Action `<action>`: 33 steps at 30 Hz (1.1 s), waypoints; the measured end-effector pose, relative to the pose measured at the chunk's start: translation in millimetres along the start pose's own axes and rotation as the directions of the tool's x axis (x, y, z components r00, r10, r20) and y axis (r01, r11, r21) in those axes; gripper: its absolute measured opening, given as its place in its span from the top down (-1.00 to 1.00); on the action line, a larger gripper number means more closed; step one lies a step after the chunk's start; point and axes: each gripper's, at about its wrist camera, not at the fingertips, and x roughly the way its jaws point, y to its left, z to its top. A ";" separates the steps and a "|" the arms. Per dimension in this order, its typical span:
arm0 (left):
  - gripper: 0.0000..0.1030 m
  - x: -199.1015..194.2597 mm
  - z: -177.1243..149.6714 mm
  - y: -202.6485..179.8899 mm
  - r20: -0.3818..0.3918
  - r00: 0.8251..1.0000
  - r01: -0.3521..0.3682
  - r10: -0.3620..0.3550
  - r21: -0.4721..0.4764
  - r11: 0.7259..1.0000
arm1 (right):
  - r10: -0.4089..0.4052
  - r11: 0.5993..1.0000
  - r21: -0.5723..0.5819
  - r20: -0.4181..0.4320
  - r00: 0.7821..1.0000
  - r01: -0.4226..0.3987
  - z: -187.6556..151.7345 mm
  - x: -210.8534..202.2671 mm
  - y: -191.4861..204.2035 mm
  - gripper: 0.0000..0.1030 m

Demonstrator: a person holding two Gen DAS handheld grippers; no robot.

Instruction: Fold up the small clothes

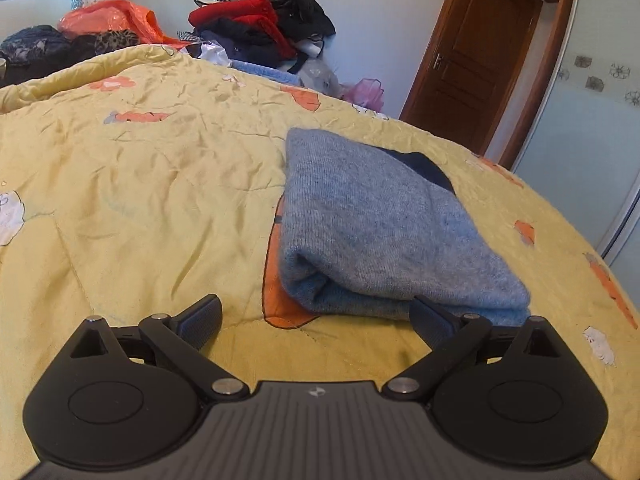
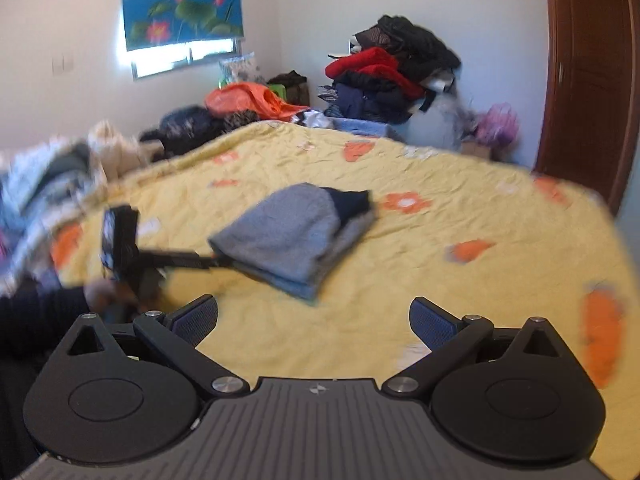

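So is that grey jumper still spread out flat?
No, the jumper lies folded in a thick bundle on the yellow quilt.

Wide stretches of the yellow quilt (image 1: 140, 184) are being left bare on all sides of the folded grey sweater (image 1: 384, 232). The far edge is being blocked by a piled clothes heap (image 1: 260, 24) and an orange bag (image 1: 116, 20).

The left wrist camera looks low and close at the folded grey-blue knitted sweater (image 1: 384, 232) on the yellow flowered quilt (image 1: 140, 184). The right wrist camera sees both from farther back.
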 end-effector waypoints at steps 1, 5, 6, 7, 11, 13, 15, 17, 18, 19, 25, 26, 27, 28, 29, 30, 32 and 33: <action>-0.97 -0.2 -0.1 0.4 0.001 1.000 0.002 -0.002 -0.003 1.000 | -0.044 0.998 -0.042 -0.001 0.999 0.044 1.7 -11.9 -0.4 -0.99; -0.98 1.0 -0.3 -4.0 -0.009 1.000 -0.019 0.019 0.024 1.000 | -0.059 0.998 -0.031 0.048 0.997 0.061 1.2 -11.6 -0.9 -0.99; -0.98 1.8 -0.3 -6.1 -0.013 1.000 -0.028 0.028 0.037 0.999 | -0.020 1.000 0.003 0.057 0.998 0.020 -1.6 2.0 0.1 -0.99; -0.98 2.7 -0.2 -8.3 -0.018 0.999 -0.037 0.038 0.050 0.998 | 0.012 0.999 0.040 0.060 0.998 -0.014 -4.5 20.5 3.5 -0.99; -1.00 7.1 -0.7 -17.0 -0.038 0.997 -0.070 0.074 0.103 0.992 | 0.041 0.980 0.196 0.038 0.998 -0.048 -15.2 126.9 27.7 -0.99; -1.00 9.8 -1.3 -22.3 -0.047 0.994 -0.089 0.096 0.132 0.987 | 0.015 0.960 0.280 -0.013 1.000 -0.011 -17.0 182.2 39.6 -0.99; -1.00 12.1 -2.3 -27.2 -0.055 0.992 -0.107 0.117 0.161 0.981 | -0.025 0.950 0.309 -0.070 0.997 0.045 -20.1 230.0 52.6 -0.98; -1.00 13.5 -2.9 -30.0 -0.060 0.990 -0.117 0.129 0.179 0.977 | -0.117 0.948 0.281 -0.128 0.985 0.149 -24.9 263.4 64.7 -0.97; -1.00 13.8 -3.3 -30.2 -0.061 0.989 -0.119 0.132 0.182 0.976 | -0.169 0.942 0.265 -0.159 0.973 0.207 -28.7 275.1 69.4 -0.98; -1.00 14.1 -3.4 -30.6 -0.061 0.989 -0.121 0.135 0.184 0.975 | -0.200 0.937 0.251 -0.181 0.963 0.242 -32.9 283.8 72.8 -0.99; -1.00 18.5 -4.7 -38.8 -0.073 0.982 -0.154 0.175 0.231 0.961 | -0.245 0.922 0.271 -0.147 0.958 0.278 -37.0 291.5 73.9 -1.00; -1.00 18.9 -4.8 -39.5 -0.074 0.981 -0.158 0.180 0.237 0.959 | -0.250 0.918 0.278 -0.149 0.957 0.283 -35.8 293.3 73.6 -1.00; -1.00 19.1 -4.9 -39.5 -0.074 0.981 -0.159 0.181 0.239 0.958 | -0.259 0.913 0.284 -0.150 0.954 0.292 -35.3 294.7 74.1 -1.00; -1.00 19.0 -4.9 -39.3 -0.074 0.981 -0.159 0.181 0.238 0.958 | -0.267 0.910 0.285 -0.151 0.952 0.301 -34.4 296.4 74.2 -1.00; -1.00 19.0 -4.8 -39.0 -0.075 0.981 -0.158 0.180 0.237 0.959 | -0.273 0.907 0.288 -0.152 0.950 0.307 -34.6 296.7 75.0 -1.00; -1.00 19.3 -4.9 -39.7 -0.075 0.981 -0.159 0.182 0.240 0.958 | -0.276 0.906 0.289 -0.153 0.949 0.310 -34.1 296.6 75.2 -1.00; -1.00 19.3 -5.0 -39.7 -0.075 0.980 -0.162 0.185 0.242 0.957 | -0.275 0.905 0.293 -0.152 0.949 0.309 -34.1 296.0 74.4 -1.00; -1.00 19.4 -5.0 -39.7 -0.075 0.980 -0.163 0.186 0.243 0.956 | -0.274 0.905 0.293 -0.152 0.950 0.308 -34.1 296.0 74.3 -1.00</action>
